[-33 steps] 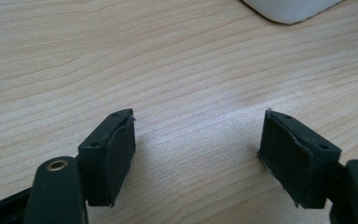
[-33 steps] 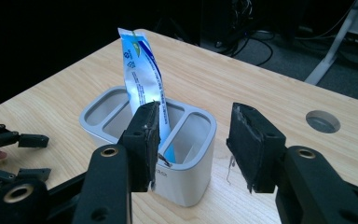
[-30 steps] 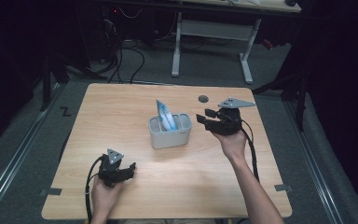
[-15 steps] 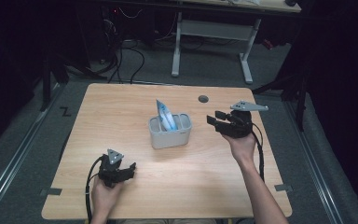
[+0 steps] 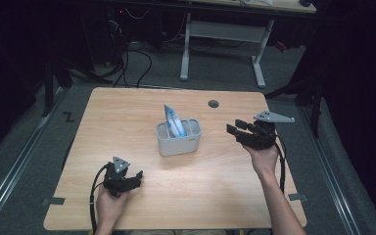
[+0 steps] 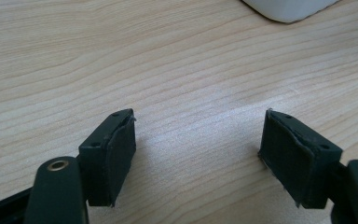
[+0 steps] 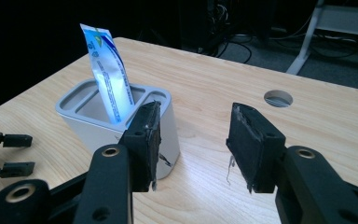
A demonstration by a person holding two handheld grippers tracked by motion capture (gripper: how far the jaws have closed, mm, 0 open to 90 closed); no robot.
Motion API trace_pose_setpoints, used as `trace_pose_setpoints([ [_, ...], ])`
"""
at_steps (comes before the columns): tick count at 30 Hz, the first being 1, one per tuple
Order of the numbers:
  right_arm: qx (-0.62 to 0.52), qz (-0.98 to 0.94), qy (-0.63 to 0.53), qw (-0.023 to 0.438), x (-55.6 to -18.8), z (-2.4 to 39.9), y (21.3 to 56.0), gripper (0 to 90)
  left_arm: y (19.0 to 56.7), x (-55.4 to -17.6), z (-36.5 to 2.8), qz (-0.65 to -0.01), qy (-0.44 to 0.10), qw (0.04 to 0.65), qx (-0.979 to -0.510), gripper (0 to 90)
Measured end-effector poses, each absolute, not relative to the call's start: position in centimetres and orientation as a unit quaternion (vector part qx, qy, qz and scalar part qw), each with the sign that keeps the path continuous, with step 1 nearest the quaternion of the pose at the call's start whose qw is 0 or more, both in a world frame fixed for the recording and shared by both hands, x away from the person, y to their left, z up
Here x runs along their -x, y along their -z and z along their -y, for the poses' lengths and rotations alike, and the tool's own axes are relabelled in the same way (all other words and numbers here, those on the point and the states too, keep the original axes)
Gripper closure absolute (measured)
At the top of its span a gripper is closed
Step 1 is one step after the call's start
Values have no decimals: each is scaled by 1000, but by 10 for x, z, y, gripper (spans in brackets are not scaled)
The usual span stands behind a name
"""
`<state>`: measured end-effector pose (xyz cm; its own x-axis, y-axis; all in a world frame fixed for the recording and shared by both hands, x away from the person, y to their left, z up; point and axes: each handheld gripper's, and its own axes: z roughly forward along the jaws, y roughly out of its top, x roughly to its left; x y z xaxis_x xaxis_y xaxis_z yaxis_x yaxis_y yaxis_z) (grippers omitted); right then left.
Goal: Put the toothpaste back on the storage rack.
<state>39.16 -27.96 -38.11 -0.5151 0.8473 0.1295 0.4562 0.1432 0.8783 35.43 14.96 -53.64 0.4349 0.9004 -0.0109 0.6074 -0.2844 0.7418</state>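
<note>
A blue packet [image 5: 174, 121] stands in the grey holder [image 5: 178, 142] mid-worktop [image 5: 127, 112]. The right gripper [image 5: 232, 130] (empty, jaws spread) is just right of it. The left gripper [image 5: 136, 178], spread too, sits near left.

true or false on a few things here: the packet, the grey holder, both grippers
1. The blue and white packet stands in the grey holder. True.
2. The right gripper is clamped on the packet. False: its jaws stand apart with nothing between them, beside the holder.
3. The left gripper is open over bare wood of the table. True.
4. The holder lies tipped on its side. False: it stands upright near the middle of the table.
5. A round hole sits in the tabletop beyond the holder. True.
</note>
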Motion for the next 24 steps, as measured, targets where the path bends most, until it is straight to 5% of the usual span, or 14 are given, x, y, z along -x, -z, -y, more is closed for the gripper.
trace_pose_setpoints([
  [24, -463, -711, -489, 203, -368, 310, 391, 534, 536, -354, -150, -488, -211, 347, -773, 270],
])
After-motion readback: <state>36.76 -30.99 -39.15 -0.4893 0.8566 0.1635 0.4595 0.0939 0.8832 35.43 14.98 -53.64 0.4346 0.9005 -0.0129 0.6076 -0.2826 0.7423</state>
